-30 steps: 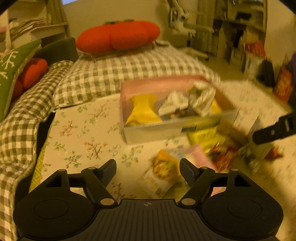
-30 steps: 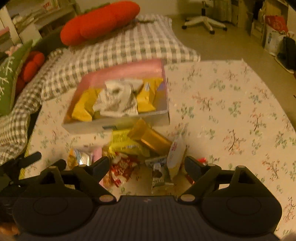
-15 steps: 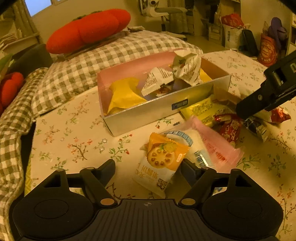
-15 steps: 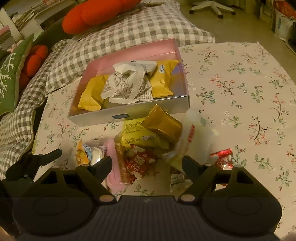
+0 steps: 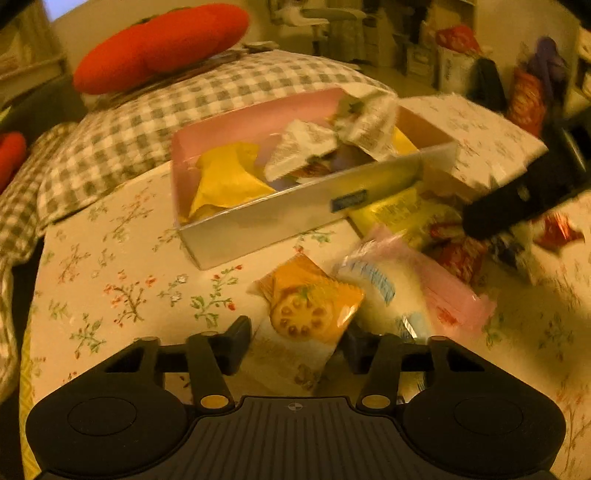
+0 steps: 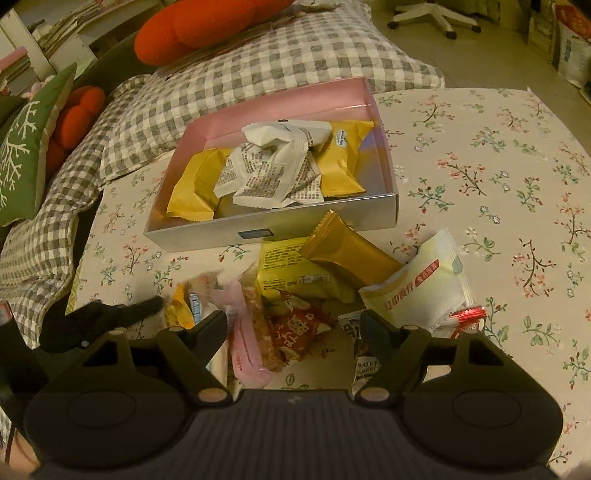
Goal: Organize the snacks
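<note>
A pink-lined box [image 5: 266, 225] [image 6: 321, 218] on the floral tablecloth holds yellow and white snack packets. A loose pile of snacks lies in front of it. My left gripper [image 5: 295, 347] is open, its fingers either side of an orange packet with a biscuit picture [image 5: 310, 310], next to a pink-and-white packet [image 5: 410, 291]. My right gripper [image 6: 293, 328] is open above a red packet [image 6: 299, 328] and a pink packet [image 6: 247, 332]; a gold packet [image 6: 347, 251], a yellow packet [image 6: 288, 269] and a pale packet [image 6: 424, 288] lie just beyond. The right gripper shows in the left wrist view [image 5: 524, 195].
A checked quilt [image 6: 258, 70] with red cushions [image 6: 207, 26] lies behind the box. A green cushion [image 6: 26, 151] is at the left. An office chair [image 6: 428, 14] and bags stand on the floor beyond. Bare tablecloth [image 6: 517, 166] spreads to the right.
My left gripper has moved down and forward to the orange packet, which now lies between its fingers. My right gripper has lowered closer over the pile.
</note>
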A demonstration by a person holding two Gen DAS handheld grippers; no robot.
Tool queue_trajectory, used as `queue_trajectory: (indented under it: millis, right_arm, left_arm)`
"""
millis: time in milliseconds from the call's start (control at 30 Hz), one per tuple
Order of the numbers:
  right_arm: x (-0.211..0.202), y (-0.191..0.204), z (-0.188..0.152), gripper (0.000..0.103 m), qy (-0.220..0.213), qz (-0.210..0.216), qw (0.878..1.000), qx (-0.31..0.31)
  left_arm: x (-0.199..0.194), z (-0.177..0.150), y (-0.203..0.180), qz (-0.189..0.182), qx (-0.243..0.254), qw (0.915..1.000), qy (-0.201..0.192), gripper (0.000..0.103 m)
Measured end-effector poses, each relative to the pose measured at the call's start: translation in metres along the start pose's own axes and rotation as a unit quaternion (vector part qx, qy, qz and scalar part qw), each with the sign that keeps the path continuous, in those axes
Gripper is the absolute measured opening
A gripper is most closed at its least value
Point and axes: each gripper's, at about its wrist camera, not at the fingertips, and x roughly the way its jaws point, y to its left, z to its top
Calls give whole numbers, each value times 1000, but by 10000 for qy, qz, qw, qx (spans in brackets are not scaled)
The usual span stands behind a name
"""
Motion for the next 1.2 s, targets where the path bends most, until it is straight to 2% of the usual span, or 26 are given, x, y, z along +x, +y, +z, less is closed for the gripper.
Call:
queue_trajectory:
  millis: [133,233,267,300,533,933,1100,1200]
  right_arm:
    - [0,-2,0,71,3,14,10000,41]
    - [1,0,-1,69,33,91,9999,32]
    - [1,1,-1,69,43,132,9999,17]
    - [1,3,-2,68,51,192,9998,-13]
    - [4,18,-5,58,131,489,9984,-256]
    - [19,52,-14,48,374,1038,9911,-750]
    - [34,62,-16,46,487,1018,9898,-870]
    - [46,70,-19,46,481,721,9905,-1071]
  left_arm:
    - [0,1,12,71,-281,9996,29,35]
    - [-5,2,26,30,-711,9975,1,29]
    - [-6,2,30,-17,-849,9964,-19,24]
    - [-8,2,34,-63,-986,9951,-37,11]
    - [-7,-1,46,45,-1380,9904,14,11]
    - [-18,-7,69,223,-1918,9812,9,11]
    - [-24,-12,82,360,-2217,9744,53,11]
    - [-25,-14,86,396,-2306,9722,103,11]
